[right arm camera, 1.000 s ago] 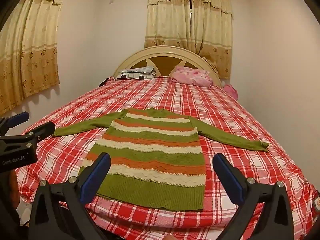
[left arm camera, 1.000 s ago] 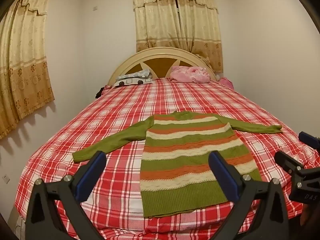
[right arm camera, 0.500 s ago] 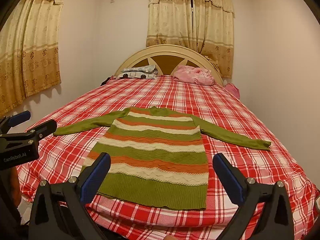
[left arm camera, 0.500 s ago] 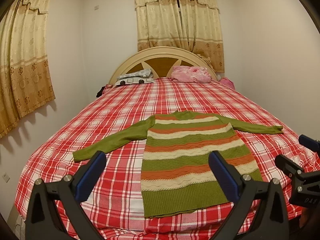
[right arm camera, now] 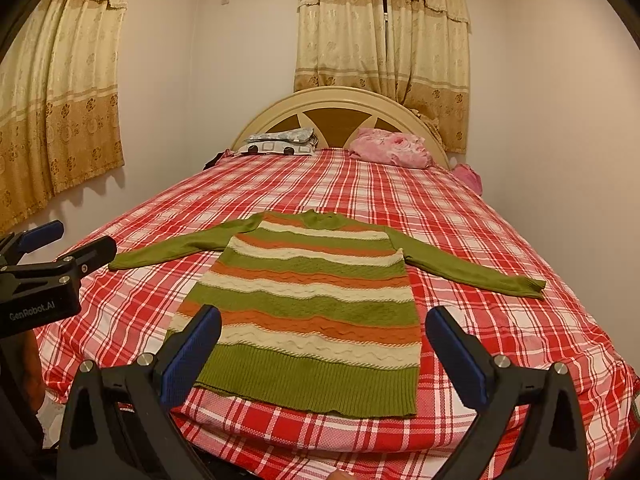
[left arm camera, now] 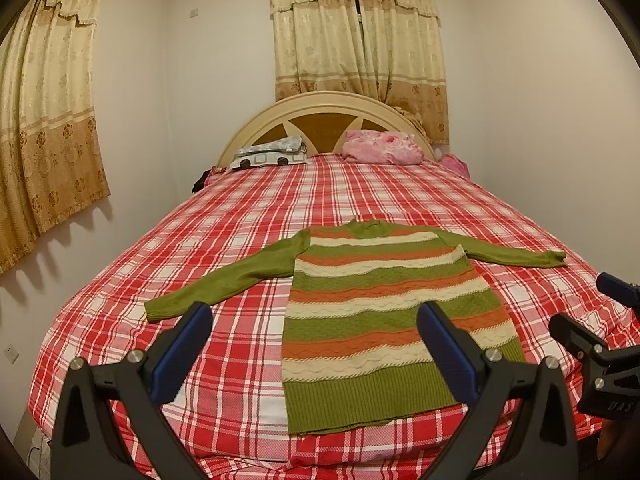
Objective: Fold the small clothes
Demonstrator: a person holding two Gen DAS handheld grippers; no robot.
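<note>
With the green, orange and cream striped knit sweater [right arm camera: 308,312] lying flat, sleeves spread, on the red plaid bed [right arm camera: 400,200], my left tool [left arm camera: 314,340] and right tool [right arm camera: 322,344] hover wide open and empty; I judge each sleeve cuff the proper first pinch.

Red plaid bed [left arm camera: 256,216] with flat striped sweater [left arm camera: 384,312], 2 pillows [left arm camera: 382,148] by headboard.

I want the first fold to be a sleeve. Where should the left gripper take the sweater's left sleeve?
Probably at the cuff, coming from the bed's left edge: the sweater lies flat, that sleeve stretched outward, its free end nearest the open left gripper.
</note>
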